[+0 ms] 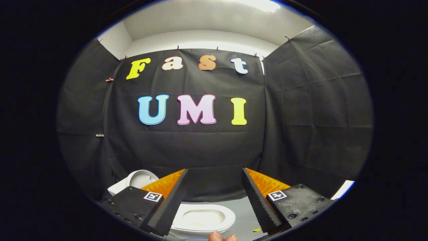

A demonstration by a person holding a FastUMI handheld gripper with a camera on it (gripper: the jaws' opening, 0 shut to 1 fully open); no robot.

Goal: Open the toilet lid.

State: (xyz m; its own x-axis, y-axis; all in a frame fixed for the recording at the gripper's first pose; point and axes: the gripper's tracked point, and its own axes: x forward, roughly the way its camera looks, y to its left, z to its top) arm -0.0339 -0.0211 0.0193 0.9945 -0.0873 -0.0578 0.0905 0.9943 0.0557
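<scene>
My gripper (214, 171) is open, its two fingers spread wide with nothing between them. Below and between the fingers lies the white toilet (202, 219); I see its oval seat ring and the bowl inside it. A white rounded part (138, 179), seemingly the lid, rises behind the left finger, tilted up and away from the seat. The left finger (167, 201) hides its lower part. The fingers are held well above the toilet and touch nothing.
Black cloth walls close the booth ahead, left and right of the toilet. Grey floor (242, 207) shows beside the bowl, with a small yellow mark (256, 230) on it. A person's fingertips (222, 237) poke in just under the bowl.
</scene>
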